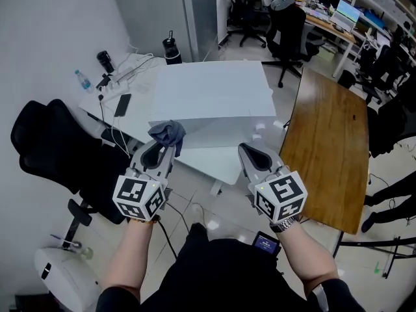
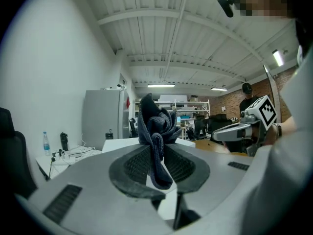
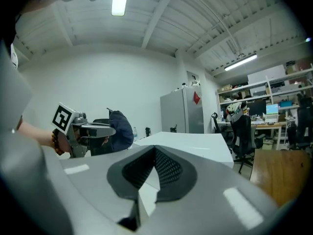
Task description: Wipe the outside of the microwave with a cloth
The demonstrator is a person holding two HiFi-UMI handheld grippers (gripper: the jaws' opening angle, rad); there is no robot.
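**Desk:** What are your grippers holding?

**Operator:** My left gripper (image 2: 156, 156) is clamped on a dark blue-grey cloth (image 2: 155, 124). The cloth bunches up above the jaws and hangs in a fold between the pads. My right gripper (image 3: 155, 166) has its jaws pressed together, with nothing in them.

**Desk:** Where is the cloth in relation to the microwave?

**Operator:** It is up in the air before the white microwave (image 1: 211, 93), by the front left corner as my head view shows it. I cannot tell whether it touches. My two grippers sit side by side, both pointing at the front face.

**Desk:** And around that?

**Operator:** The microwave stands on a white table (image 1: 140, 91). A power strip (image 1: 127, 75), a black phone (image 1: 122, 104) and a water bottle (image 1: 82, 80) lie to its left. A wooden table (image 1: 328, 155) is at the right, and a black office chair (image 1: 45, 142) at the left.
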